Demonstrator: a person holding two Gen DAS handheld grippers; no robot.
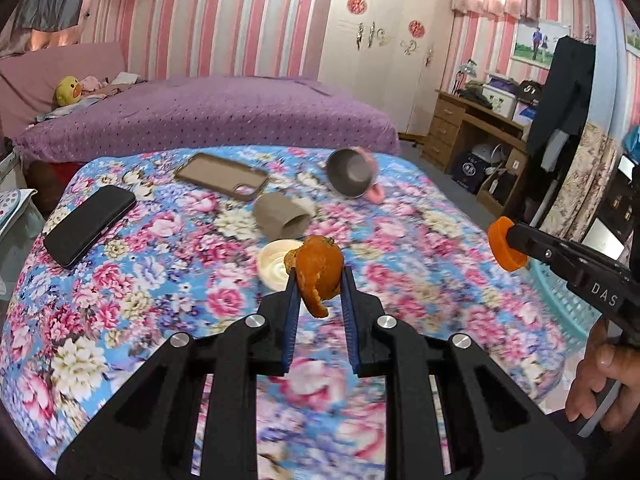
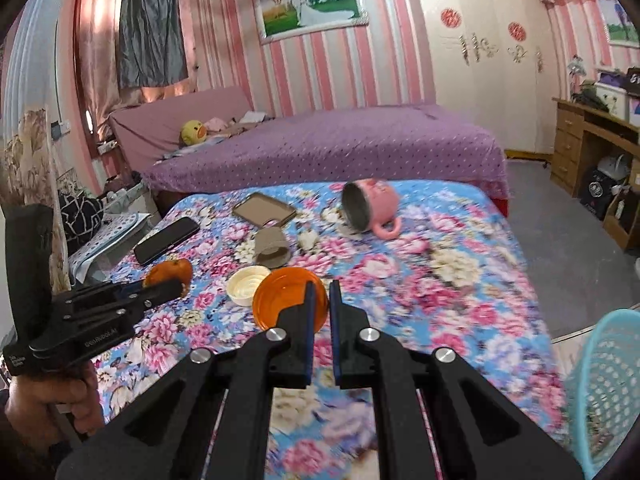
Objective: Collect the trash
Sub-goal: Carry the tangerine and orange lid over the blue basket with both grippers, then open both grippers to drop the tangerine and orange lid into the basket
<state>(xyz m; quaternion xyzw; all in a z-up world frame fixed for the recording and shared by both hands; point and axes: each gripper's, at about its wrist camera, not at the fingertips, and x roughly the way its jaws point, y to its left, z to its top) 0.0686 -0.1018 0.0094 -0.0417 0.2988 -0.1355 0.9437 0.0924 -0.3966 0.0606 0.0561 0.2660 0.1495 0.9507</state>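
1. Over the flowered blue bedspread (image 1: 120,280), the left gripper (image 1: 319,276) is held above the cloth with its blue-lined jaws clamped on a curled piece of orange peel (image 1: 320,270).
2. Beside it, the right gripper (image 2: 320,296) has its jaws nearly together, pinching the rim of an orange plastic lid (image 2: 280,300) that stands on edge beside the left finger.
3. Just beyond both grippers a cream-coloured lid (image 2: 245,285) lies flat on the spread, hollow side up.
4. Behind that, a grey cardboard tube (image 1: 280,218) lies on its side, its open end facing the cream lid.
5. Farther back a pink mug (image 2: 372,208) is tipped over, handle toward the near side, metal inside showing.
6. A black phone (image 1: 90,224) and a brown phone case (image 1: 222,176) lie flat toward the left edge of the spread, apart from each other.
7. At the right edge of the bed stands a pale blue perforated basket (image 2: 608,380), off the spread and close to the right gripper.
8. A person's hand (image 1: 600,384) grips the right tool's handle from below.
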